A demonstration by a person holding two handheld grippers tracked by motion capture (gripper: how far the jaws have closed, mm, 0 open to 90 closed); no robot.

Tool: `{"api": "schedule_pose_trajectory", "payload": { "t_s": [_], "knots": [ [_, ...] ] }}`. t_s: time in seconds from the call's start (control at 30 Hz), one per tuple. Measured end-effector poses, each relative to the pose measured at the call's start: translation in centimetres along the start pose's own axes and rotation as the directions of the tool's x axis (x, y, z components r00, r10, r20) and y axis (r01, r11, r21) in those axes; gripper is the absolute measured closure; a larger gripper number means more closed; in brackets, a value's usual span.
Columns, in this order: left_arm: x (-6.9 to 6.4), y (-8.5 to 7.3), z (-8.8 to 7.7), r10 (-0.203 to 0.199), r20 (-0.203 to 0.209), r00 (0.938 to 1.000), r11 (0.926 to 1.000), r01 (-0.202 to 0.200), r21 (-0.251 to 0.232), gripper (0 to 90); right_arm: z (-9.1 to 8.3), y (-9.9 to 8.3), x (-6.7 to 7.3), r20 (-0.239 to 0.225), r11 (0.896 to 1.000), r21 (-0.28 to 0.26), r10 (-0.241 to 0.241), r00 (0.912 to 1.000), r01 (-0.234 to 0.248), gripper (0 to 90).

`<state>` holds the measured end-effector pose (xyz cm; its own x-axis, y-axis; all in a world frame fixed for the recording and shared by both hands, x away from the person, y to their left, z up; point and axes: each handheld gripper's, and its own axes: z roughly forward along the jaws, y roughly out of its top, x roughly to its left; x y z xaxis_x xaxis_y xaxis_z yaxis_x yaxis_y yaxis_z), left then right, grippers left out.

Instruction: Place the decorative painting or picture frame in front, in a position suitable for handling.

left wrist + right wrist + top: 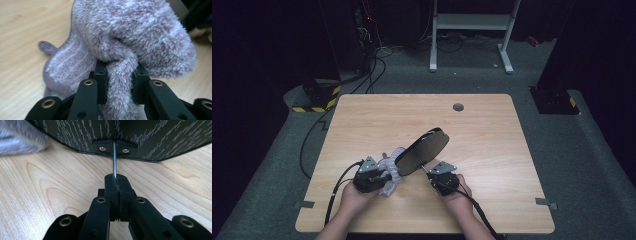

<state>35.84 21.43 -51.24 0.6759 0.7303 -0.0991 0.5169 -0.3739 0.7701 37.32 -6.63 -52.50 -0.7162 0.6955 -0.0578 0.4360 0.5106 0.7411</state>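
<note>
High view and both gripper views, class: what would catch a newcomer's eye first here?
A dark oval pan is held tilted above the middle of the wooden table, the right gripper shut on its thin metal stem. Beside it, the left gripper pinches a fluffy lilac cloth bunched on the wood.

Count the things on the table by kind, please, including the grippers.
Fuzzy lilac sock: 1
Black oval pad on a thin metal rod: 1
Grippers: 2, left gripper and right gripper
Total: 4
</note>
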Motion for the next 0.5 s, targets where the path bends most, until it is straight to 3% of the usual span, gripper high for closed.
{"api": "schedule_pose_trajectory", "payload": {
  "t_s": [0.07, 0.17, 0.33, 0.43, 0.5],
  "knots": [
    [-0.6, -0.2, 0.2, 0.037, 0.015, 0.9992, 0.9983, -0.037, 0.045, 70.7, 0.0, 0.0, 0.0, 0.000, 1.000, 0.000, 0.000, 1.0000, 0.000, 88.8],
    [-1.5, -0.3, 0.1, 0.078, -0.019, 0.9968, 0.9954, -0.077, 0.057, 70.7, 0.0, 0.0, 0.0, 0.001, 1.000, 0.000, -0.001, 1.0000, 0.001, 88.8],
    [-1.6, -0.1, 1.0, 0.036, -0.035, 0.9987, 0.9993, -0.035, 0.014, 70.8, 0.0, 0.0, 0.1, 0.005, 1.000, 0.000, -0.002, 1.0000, 0.002, 88.8],
    [-1.3, 0.0, 1.1, -0.016, -0.015, 0.9998, 0.9997, 0.016, -0.017, 71.2, 0.0, 0.0, 0.1, 0.004, 1.000, 0.000, 0.006, 1.0000, -0.006, 88.6],
    [-0.9, 0.1, 0.8, -0.013, -0.003, 0.9999, 0.9996, 0.013, -0.027, 71.8, 0.0, 0.0, 0.1, 0.002, 1.000, 0.001, 0.008, 1.0000, -0.008, 88.6]
  ]
}}
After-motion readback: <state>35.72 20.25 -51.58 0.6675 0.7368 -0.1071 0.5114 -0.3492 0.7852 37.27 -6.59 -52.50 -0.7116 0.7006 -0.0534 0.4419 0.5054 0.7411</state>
